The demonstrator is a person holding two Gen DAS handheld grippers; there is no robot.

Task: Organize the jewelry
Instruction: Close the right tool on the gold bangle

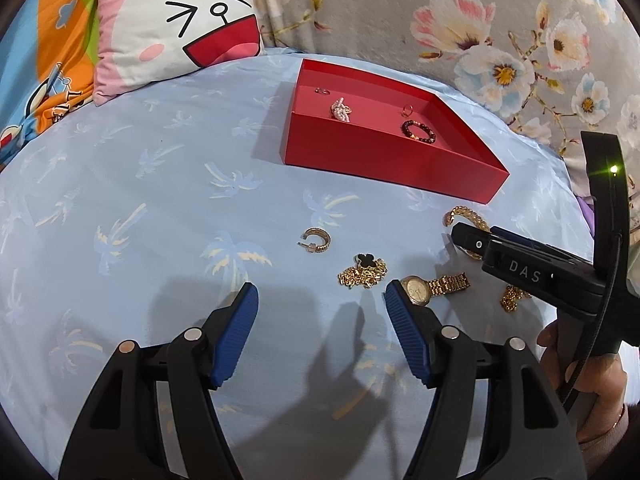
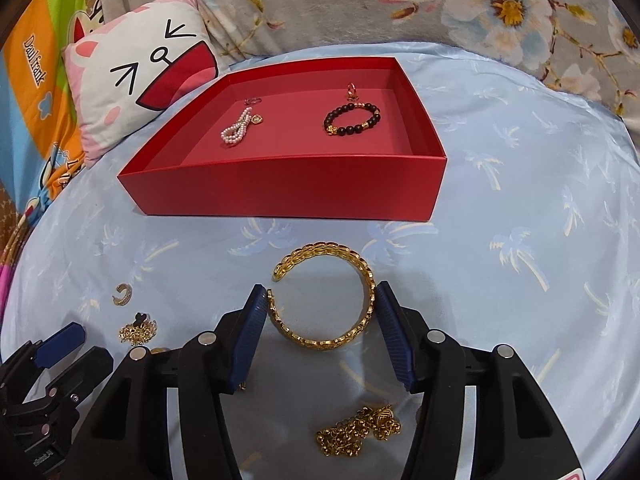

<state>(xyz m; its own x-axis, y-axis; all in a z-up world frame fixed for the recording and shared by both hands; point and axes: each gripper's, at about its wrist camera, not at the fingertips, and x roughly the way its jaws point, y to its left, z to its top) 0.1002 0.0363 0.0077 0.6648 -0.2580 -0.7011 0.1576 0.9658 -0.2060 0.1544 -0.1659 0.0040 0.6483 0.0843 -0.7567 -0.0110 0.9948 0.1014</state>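
Observation:
A red open box [image 2: 288, 188] [image 1: 384, 160] on the blue sheet holds a pearl bracelet [image 2: 237, 128], a dark bead bracelet [image 2: 352, 119] and two small rings. My right gripper [image 2: 320, 300] is open with its pads on either side of a gold cuff bangle [image 2: 326, 300] lying on the sheet; whether they touch it I cannot tell. A gold chain [image 2: 360, 432] lies below it. My left gripper [image 1: 320, 300] is open and empty, near a gold watch [image 1: 430, 286], a clover chain [image 1: 364, 270] and a gold hoop earring [image 1: 316, 240].
A cartoon pillow [image 1: 180, 24] lies at the back left, and a floral blanket [image 1: 460, 20] runs behind the box. The other gripper [image 1: 540, 268] reaches in from the right in the left wrist view. Another gold chain [image 1: 512, 298] lies under it.

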